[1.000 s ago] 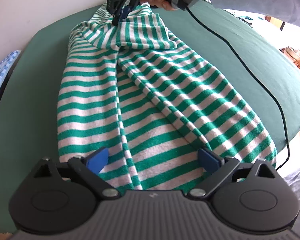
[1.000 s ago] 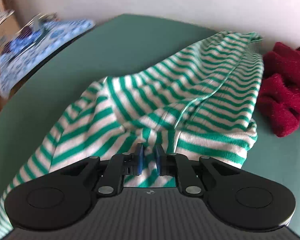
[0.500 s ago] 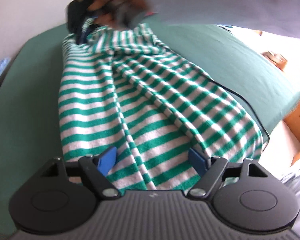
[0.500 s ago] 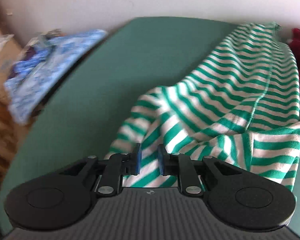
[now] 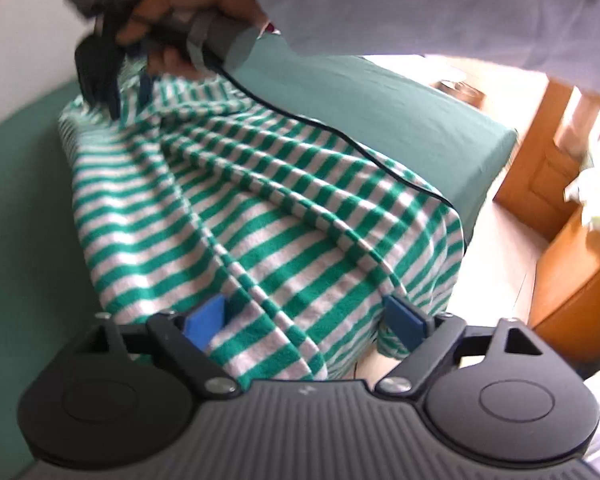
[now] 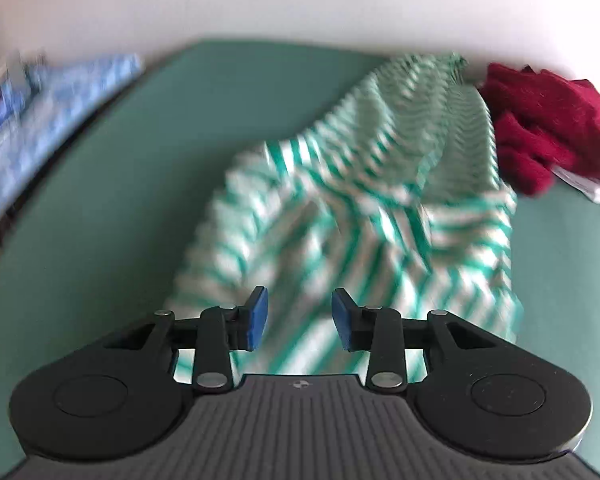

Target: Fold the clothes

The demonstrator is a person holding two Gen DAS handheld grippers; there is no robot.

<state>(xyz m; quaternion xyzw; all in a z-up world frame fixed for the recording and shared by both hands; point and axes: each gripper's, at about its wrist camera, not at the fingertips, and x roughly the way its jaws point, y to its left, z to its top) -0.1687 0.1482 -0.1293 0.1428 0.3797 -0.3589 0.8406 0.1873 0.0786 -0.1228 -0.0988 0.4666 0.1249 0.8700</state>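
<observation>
On the green counter a green-and-white striped garment lies stretched lengthwise, creased along its middle, with one end hanging a little over the counter's near edge by the left hand-held gripper. Same counter and striped garment show in the right wrist view, cloth motion-blurred there and bunched in loose folds.

Red knit garment sits crumpled at the counter's far right, touching the striped one's far end. Blue patterned cloth lies off the counter's left side, blurred. Wooden furniture stands beyond the counter edge in the left wrist view.

A pale grey sleeve fills the top of the left wrist view; its hand holds the right hand-held gripper over the striped garment's far end. A black cable runs from it across the cloth.

Left hand-held gripper: jaws spread wide and opening, blue pads on either side of the garment's near hem, cloth between them, not pinched.

Right hand-held gripper: jaws partly apart and opening, striped cloth under and between the blue pads, not clamped as far as the blur allows.
</observation>
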